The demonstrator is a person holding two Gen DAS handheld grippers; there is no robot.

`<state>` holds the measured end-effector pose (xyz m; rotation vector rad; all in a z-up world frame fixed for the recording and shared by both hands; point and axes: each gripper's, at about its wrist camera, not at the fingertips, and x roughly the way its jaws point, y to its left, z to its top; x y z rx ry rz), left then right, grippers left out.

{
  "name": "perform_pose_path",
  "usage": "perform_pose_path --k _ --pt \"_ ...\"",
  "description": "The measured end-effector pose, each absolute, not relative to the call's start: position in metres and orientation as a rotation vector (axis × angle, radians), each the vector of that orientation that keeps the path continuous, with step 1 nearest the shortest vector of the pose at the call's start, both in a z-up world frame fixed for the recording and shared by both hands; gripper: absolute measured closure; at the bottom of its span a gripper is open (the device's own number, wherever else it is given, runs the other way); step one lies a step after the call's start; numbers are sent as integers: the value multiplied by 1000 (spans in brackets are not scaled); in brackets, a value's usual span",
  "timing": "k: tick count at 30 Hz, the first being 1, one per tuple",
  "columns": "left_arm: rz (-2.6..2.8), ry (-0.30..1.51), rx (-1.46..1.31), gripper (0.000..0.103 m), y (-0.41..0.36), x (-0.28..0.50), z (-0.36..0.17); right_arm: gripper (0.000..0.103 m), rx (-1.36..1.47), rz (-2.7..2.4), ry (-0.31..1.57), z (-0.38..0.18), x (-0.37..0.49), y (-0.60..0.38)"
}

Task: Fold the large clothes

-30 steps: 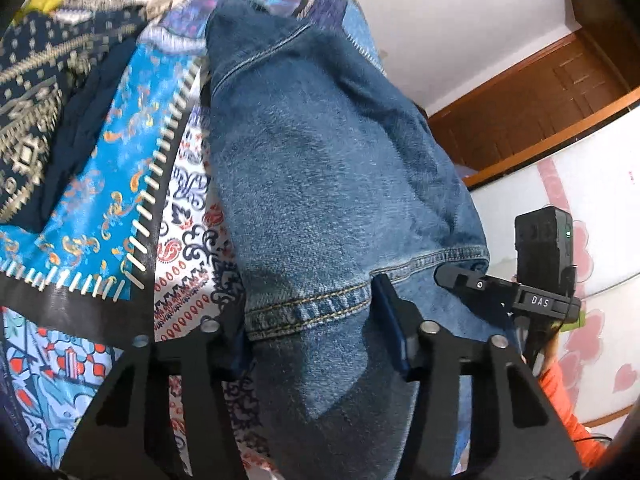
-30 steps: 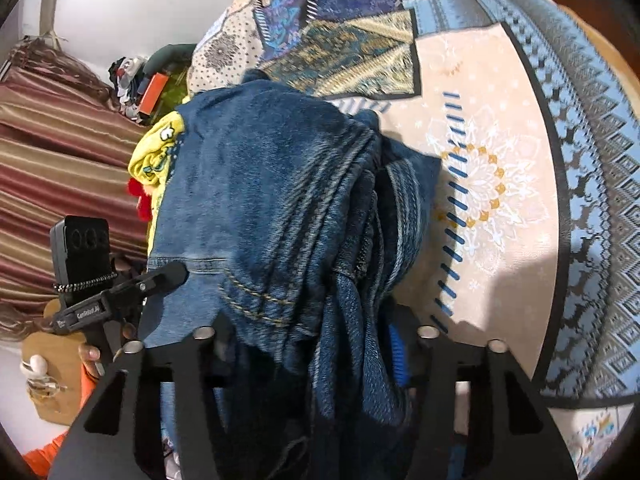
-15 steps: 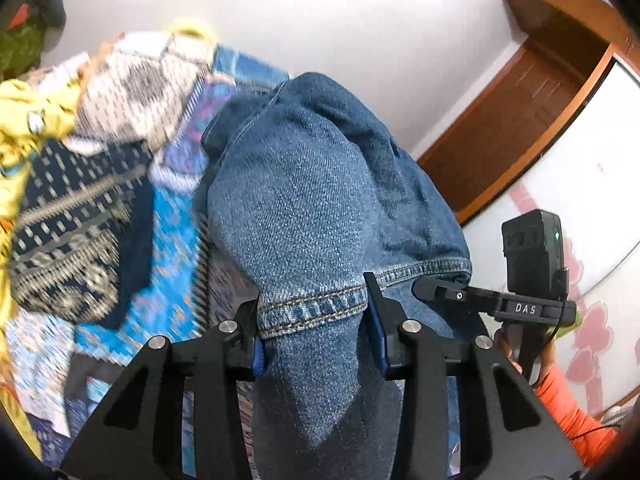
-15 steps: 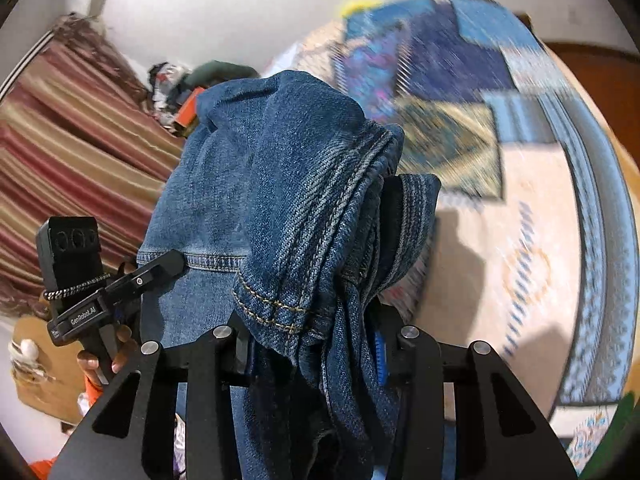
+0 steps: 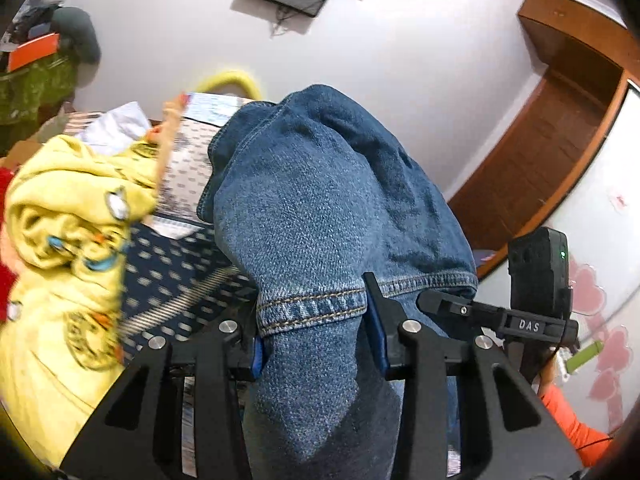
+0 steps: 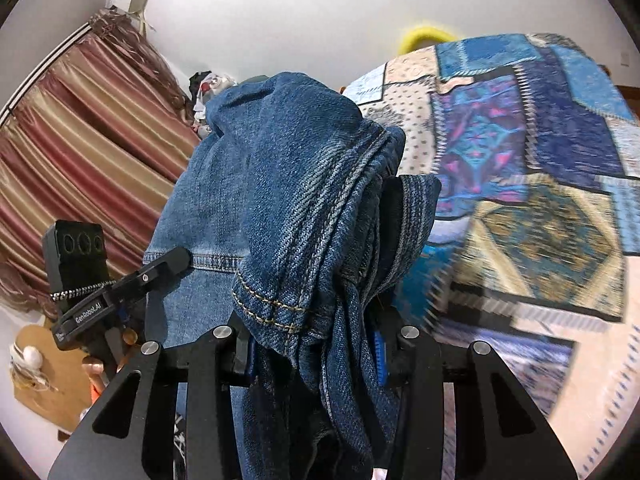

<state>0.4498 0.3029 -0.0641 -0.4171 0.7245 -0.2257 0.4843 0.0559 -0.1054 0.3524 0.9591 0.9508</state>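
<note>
A pair of blue denim jeans [image 5: 320, 208] hangs bunched between both grippers, lifted above the bed. My left gripper [image 5: 314, 332] is shut on a stitched hem edge of the denim, with cloth draping over and below its jaws. In the right wrist view the same jeans [image 6: 288, 184] are gathered in thick folds, and my right gripper [image 6: 316, 354] is shut on that bundle. Each view shows a finger of the other gripper touching the denim: the right gripper's finger [image 5: 444, 304] and the left gripper's finger [image 6: 164, 264]. The rest of the jeans hangs below, out of sight.
A patchwork bedspread [image 6: 520, 160] covers the bed below. A yellow printed garment [image 5: 60, 208] lies heaped at the left. Striped curtains [image 6: 80, 128] hang at one side, a wooden door frame [image 5: 552, 128] at the other. A person's orange sleeve [image 5: 572, 420] shows low right.
Both grippers have risen with the jeans and tilted up, so wall and ceiling now fill the top of each view. Their jaws have narrowed on the denim.
</note>
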Motion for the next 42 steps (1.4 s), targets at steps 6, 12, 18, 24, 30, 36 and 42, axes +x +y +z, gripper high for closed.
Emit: perform_pose_path --k 6,12,18,24,30,36,42 --pt "-156 805 -466 63 367 485 -121 65 383 954 1031 -153 510 111" --pt "-82 966 -470 60 388 507 -202 65 337 866 1181 -219 532 149" --pt "-51 941 -417 50 381 493 -215 58 181 814 1220 -228 532 153" --pt "23 943 -259 40 359 462 -200 55 -1 754 1127 -207 504 142" --pt "48 990 -234 20 350 428 -210 30 -69 713 1110 -216 486 121" --pt "82 1044 -260 14 347 397 -216 28 21 693 1188 -220 472 82" --pt "124 1013 -261 14 337 367 -185 28 47 680 1186 -200 446 57"
